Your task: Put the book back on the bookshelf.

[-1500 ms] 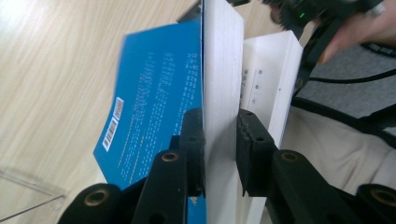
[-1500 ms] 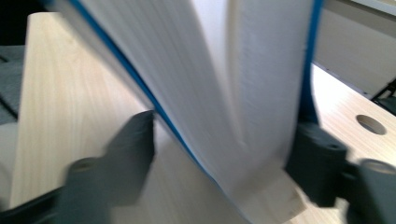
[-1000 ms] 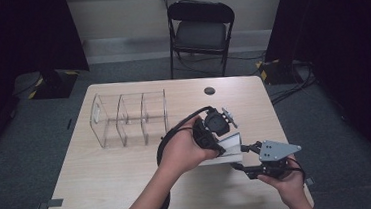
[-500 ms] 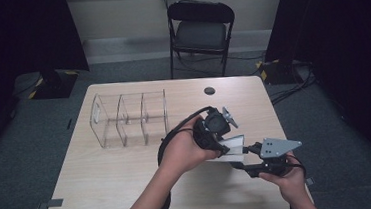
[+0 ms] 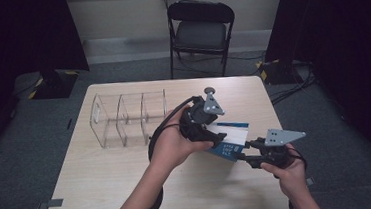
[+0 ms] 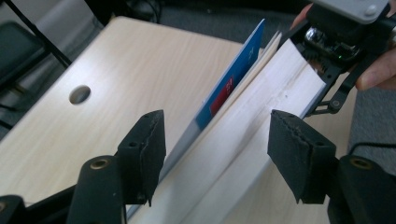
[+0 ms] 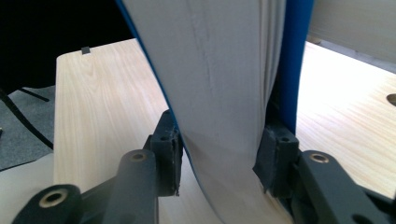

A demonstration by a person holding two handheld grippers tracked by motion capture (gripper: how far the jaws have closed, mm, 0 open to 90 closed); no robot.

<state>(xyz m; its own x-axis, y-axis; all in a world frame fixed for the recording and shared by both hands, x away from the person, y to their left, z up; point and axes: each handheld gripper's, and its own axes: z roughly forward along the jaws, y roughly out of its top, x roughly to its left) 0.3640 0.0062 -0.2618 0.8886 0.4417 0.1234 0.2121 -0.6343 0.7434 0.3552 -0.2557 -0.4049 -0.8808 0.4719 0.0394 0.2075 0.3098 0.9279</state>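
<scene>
A book (image 5: 232, 140) with a blue cover and white page edges is held tilted above the table's right half. My right gripper (image 5: 244, 158) is shut on its near end; in the right gripper view the pads (image 7: 169, 154) press both sides of the book (image 7: 224, 84), with my right gripper (image 7: 219, 158) closed around the page block. My left gripper (image 5: 216, 133) reaches over the book from the left. In the left gripper view my left gripper (image 6: 217, 158) stands open, jaws wide apart on either side of the book (image 6: 252, 135) without touching it.
A clear plastic organiser (image 5: 124, 119) with several compartments stands at the table's back left. The wooden table (image 5: 104, 181) has a round cable hole (image 6: 79, 94). A black folding chair (image 5: 200, 28) stands behind the table. Cables trail from both grippers.
Both grippers and the book have risen slightly. The left gripper has shifted a little to the left over the book; the right gripper stays shut on it.
</scene>
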